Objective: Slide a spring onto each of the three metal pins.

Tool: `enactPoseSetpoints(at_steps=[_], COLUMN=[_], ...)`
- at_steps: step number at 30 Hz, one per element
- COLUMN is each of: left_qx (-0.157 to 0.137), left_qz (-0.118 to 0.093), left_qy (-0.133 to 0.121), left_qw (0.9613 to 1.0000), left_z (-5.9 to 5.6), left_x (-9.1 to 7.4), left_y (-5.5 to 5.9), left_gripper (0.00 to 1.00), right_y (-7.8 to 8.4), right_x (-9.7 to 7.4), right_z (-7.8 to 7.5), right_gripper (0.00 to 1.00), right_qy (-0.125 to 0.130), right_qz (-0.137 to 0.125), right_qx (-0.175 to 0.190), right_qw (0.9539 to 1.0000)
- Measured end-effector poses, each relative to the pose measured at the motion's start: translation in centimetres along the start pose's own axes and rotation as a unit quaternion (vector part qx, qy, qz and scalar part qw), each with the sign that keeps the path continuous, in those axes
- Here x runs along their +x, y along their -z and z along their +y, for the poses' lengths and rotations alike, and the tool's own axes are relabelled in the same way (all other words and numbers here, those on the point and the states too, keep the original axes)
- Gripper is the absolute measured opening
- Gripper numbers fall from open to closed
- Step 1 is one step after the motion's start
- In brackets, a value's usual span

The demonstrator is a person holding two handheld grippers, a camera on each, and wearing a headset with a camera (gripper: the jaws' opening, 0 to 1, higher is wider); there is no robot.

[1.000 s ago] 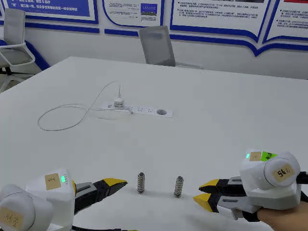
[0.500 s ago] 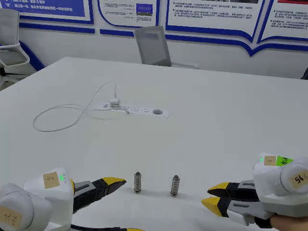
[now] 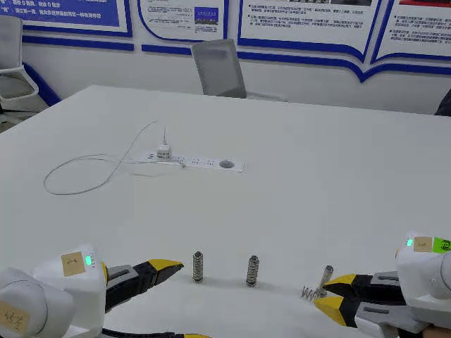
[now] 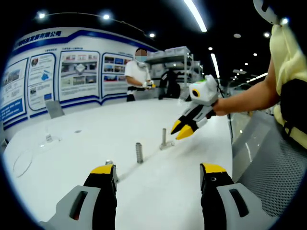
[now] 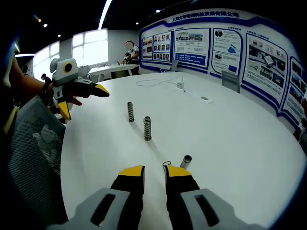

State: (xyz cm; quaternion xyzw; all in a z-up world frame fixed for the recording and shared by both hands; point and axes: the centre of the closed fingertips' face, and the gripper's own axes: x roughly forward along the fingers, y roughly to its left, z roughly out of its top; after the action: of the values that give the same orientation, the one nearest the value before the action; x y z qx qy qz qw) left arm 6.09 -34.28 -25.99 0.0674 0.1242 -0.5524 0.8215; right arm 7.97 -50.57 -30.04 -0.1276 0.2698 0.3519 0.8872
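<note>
Two of the three metal pins already wear springs: the first pin [image 3: 198,266] and second pin [image 3: 252,270] stand upright at bottom centre of the head view. The third pin [image 3: 327,276] stands bare to their right, with a loose spring [image 3: 307,292] lying on the white table [image 3: 303,197] at its foot. From the right gripper view I get only that spring's end loop, just off one jaw tip with the rest cut off, and I cannot tell whether they touch. The right gripper [image 3: 331,293], at lower right, has its jaws parted narrowly with nothing between them. The left gripper [image 3: 176,301], at lower left, gapes wide and empty, its lower jaw clipped by the frame edge. In the left gripper view, one jaw tip half hides the first pin. A second ago the right gripper covered the third pin; it has since drawn back to the right, baring pin and spring. Beyond lie a power strip [image 3: 204,163], a looped cable [image 3: 84,169] and a grey chair [image 3: 218,67].
</note>
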Motion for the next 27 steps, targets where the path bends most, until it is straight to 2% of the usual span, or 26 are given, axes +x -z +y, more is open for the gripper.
enactPoseSetpoints(at_steps=[5,17,27], left_qx=[0.001,0.001,-0.002], left_qz=[0.000,0.004,0.009], left_qy=[0.001,0.000,-0.003], left_qw=[1.0000,1.0000,0.9999], left_z=[-0.1,-0.1,-0.1], left_x=[0.1,0.1,-0.2], left_y=[-0.1,0.0,0.2], left_gripper=[0.72,0.72,0.71], right_y=[0.9,3.7,4.2], right_x=[-0.1,1.0,1.7], right_z=[-1.0,-2.5,-2.5], right_gripper=[0.18,0.18,0.17], right_qy=[0.009,0.008,-0.003], right_qz=[0.005,0.035,0.041], right_qx=[0.011,0.034,0.027], right_qw=[0.9999,0.9988,0.9988])
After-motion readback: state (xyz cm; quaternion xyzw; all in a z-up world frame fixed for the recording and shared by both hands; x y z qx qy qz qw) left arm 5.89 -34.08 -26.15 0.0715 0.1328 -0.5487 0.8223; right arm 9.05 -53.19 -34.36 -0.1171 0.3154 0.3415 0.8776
